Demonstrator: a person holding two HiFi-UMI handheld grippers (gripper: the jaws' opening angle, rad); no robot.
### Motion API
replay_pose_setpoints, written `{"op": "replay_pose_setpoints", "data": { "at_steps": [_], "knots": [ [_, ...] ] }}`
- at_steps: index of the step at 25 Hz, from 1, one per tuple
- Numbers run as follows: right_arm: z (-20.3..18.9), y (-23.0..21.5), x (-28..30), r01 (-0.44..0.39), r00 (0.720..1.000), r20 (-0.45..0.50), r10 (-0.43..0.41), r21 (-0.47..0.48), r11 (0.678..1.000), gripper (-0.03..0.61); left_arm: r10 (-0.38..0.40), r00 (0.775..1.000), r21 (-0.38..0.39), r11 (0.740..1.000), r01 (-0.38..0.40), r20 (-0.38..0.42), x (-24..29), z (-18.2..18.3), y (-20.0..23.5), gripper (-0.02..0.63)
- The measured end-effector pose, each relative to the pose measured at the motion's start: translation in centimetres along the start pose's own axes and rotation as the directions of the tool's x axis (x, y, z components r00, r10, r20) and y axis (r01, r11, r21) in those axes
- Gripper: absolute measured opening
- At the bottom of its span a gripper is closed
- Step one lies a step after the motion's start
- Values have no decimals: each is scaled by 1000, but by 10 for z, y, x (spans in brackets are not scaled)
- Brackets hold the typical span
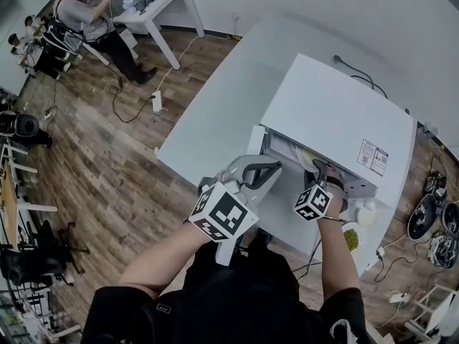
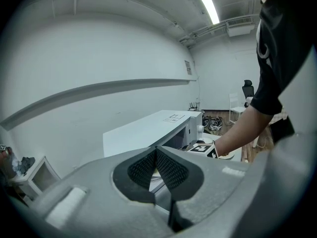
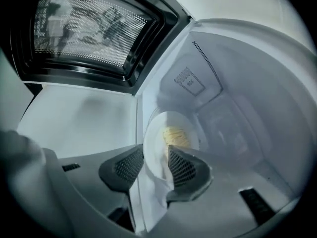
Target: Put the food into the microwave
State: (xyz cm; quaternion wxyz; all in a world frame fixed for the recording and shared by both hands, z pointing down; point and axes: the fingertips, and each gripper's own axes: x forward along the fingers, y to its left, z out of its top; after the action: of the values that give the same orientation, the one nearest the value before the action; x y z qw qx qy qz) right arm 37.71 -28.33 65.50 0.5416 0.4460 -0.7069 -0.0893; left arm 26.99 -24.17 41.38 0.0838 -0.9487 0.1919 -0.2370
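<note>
Your right hand-held gripper [image 3: 156, 151] has its jaws apart, with the near rim of the white plate [image 3: 154, 133] sitting in the gap between the pads. The far pad looks right up against the rim, the other one stands clear of it, so it's not clamped on anything. The plate is inside the microwave [image 3: 247, 108], and the yellow food [image 3: 176, 135] is heaped near its middle. The door [image 3: 94, 33] is swung wide open off to the side, mesh window facing you. From the head view, that same right hand-held gripper [image 1: 318, 167] is poked into the front opening, and you can just catch the plate [image 1: 307, 156] in there under the top of the microwave [image 1: 337, 113]. Your left hand-held gripper [image 2: 156, 150] has its jaws together with nothing in them, and in the head view it [image 1: 275, 167] hangs just left of the opening. The microwave stands on a white tabletop [image 1: 215, 113], and a small dish of something green [image 1: 351, 236] sits at your right, near the microwave's front corner. Way off at the top left another person [image 1: 86, 16] is busy at a separate table.
</note>
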Motion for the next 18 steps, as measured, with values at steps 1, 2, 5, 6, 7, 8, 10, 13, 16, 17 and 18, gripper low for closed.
{"op": "replay_pose_setpoints", "data": {
  "at_steps": [1, 2, 5, 6, 7, 8, 10, 13, 16, 17, 18],
  "knots": [
    [-1, 1, -1, -3, 1000, 0, 3, 0, 1000, 163, 1, 1000, -3, 1000, -1, 0, 0, 0, 0, 8],
    [-1, 3, -4, -4, 1000, 5, 4, -2, 1000, 163, 1, 1000, -5, 1000, -1, -1, 0, 0, 0, 8],
    [3, 10, -13, 9, 999, 32, -8, -32, 999, 163, 5, 1000, -4, 1000, -5, -6, 0, -1, 0, 8],
    [4, 11, -17, 17, 999, 44, -15, -41, 999, 160, 6, 1000, -4, 1000, -6, -6, 0, 0, 1, 8],
    [5, 11, -20, 20, 998, 54, -17, -45, 999, 129, 8, 1000, -4, 1000, -8, -5, 0, 0, 1, 8],
    [6, 12, -21, 15, 998, 62, -12, -43, 999, 66, 9, 1000, -4, 1000, -9, -5, -1, 1, 0, 8],
    [7, 12, -21, 2, 998, 65, 0, -35, 999, 29, 12, 1000, -6, 1000, -12, -7, -2, 0, 1, 8],
    [7, 5, -13, 9, 999, 44, -8, -23, 1000, 26, 19, 1000, -12, 1000, -20, -14, -4, -2, 2, 8],
    [7, -6, -2, 17, 1000, 25, -18, 22, 1000, 27, 25, 999, -14, 1000, -25, -21, -5, -4, 1, 8],
    [7, -10, 1, 22, 1000, 20, -23, 40, 999, 28, 27, 999, -14, 1000, -27, -23, -6, -4, 0, 8],
    [8, -14, 5, 30, 999, 17, -31, 59, 998, 28, 29, 999, -14, 999, -30, -24, -7, -5, 0, 8]
  ]
}}
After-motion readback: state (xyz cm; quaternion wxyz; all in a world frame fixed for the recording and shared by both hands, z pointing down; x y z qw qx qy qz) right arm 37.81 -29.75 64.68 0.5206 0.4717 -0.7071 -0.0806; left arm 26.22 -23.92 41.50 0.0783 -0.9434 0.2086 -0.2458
